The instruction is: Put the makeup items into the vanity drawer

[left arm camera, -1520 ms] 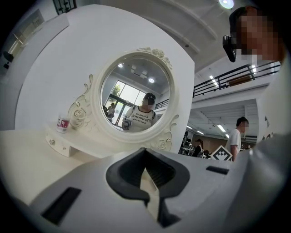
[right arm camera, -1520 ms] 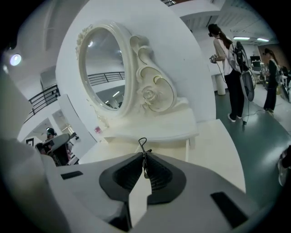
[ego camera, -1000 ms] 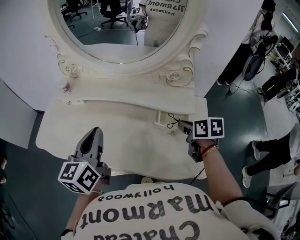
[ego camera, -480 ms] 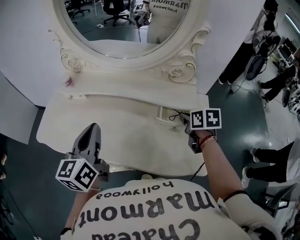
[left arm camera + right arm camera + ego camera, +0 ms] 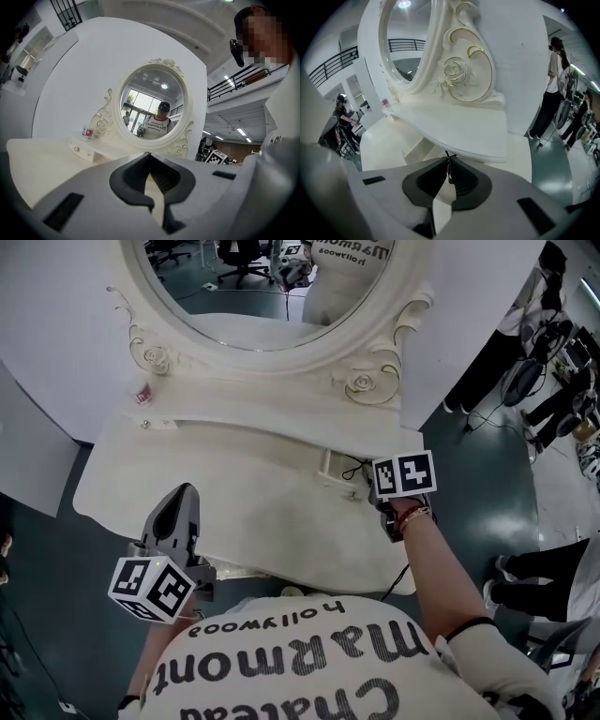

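A white vanity with an oval mirror stands in front of me. Under its raised shelf, a small drawer at the right end is pulled out. A thin black cord loops beside it. My right gripper is shut on this cord, and the pinch shows in the right gripper view. My left gripper hovers over the tabletop's front left, shut and empty. A small jar with a red label stands on the shelf's left end.
A second drawer with a round knob sits under the shelf at the left. The tabletop's curved front edge is close to my body. A person stands on the dark floor at the right, where cables lie.
The right gripper has shifted a little up and left toward the shelf, with the black cord still in it. The left gripper has hardly moved.
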`<state>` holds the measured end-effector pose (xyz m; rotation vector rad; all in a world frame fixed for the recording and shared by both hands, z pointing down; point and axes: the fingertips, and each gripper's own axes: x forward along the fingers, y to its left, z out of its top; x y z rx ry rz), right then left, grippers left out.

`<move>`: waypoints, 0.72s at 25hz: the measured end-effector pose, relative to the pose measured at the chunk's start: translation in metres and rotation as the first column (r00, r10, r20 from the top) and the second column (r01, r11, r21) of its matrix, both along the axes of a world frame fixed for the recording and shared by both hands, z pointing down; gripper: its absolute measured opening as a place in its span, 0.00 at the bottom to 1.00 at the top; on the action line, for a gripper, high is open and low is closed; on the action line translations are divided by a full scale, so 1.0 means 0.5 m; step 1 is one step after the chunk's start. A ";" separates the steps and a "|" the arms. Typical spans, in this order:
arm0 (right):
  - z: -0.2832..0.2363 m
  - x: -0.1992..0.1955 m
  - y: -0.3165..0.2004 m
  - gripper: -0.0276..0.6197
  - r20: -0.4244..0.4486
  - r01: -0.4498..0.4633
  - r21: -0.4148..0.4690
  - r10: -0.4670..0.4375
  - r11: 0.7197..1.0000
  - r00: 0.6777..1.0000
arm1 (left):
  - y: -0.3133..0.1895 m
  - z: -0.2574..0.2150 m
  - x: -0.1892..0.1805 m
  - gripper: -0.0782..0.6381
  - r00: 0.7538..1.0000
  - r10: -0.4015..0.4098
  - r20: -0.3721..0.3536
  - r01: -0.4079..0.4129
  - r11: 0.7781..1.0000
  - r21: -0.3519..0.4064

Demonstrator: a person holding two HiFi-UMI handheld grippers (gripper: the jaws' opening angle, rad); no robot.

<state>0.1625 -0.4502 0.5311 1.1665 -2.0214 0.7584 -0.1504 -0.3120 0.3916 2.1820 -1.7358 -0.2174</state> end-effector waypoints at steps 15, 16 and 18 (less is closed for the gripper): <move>0.022 0.000 0.007 0.11 -0.160 -0.042 -0.029 0.037 0.999 0.986 | -0.063 0.028 -0.084 0.12 0.995 0.094 -0.016 -0.095 0.992 -0.081; 0.023 0.001 0.007 0.11 -0.160 -0.054 -0.035 0.048 0.998 0.986 | -0.073 0.026 -0.092 0.12 0.994 0.105 -0.011 -0.106 0.991 -0.085; 0.023 0.002 0.007 0.11 -0.161 -0.072 -0.041 0.065 0.997 0.985 | -0.095 0.020 -0.104 0.12 0.992 0.124 -0.001 -0.124 0.989 -0.086</move>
